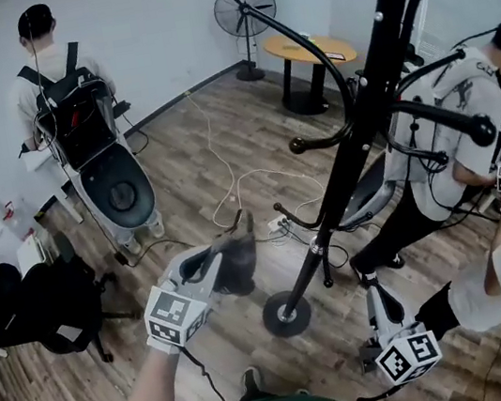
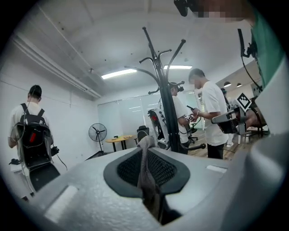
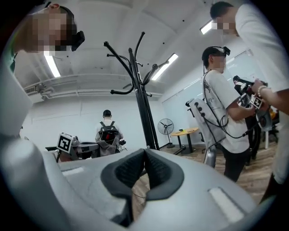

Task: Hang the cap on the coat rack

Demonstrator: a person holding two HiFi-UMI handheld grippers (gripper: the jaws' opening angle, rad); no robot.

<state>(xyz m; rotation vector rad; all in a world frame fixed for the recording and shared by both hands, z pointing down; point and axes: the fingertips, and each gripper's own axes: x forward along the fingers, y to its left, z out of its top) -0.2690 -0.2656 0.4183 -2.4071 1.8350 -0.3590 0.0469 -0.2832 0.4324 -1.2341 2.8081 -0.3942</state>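
The grey cap (image 1: 239,265) is in the lower middle of the head view, above the wooden floor (image 1: 179,170). It is to the left of the black coat rack (image 1: 358,158) and apart from it. The left tongs (image 2: 146,151) are clenched on the cap. In the left gripper view a fold of grey cloth is pinched between the two dark pads and runs down the middle of the frame. The rack's pole stands behind it in the centre, with its curved hooks at the top. The right tongs (image 3: 144,158) are clenched with nothing between them; in the head view they are at the lower right, near the rack's round base. A person with a backpack (image 1: 61,93) stands at the upper left, and a fan (image 1: 245,10) and a round tabletop (image 1: 309,47) are at the top.
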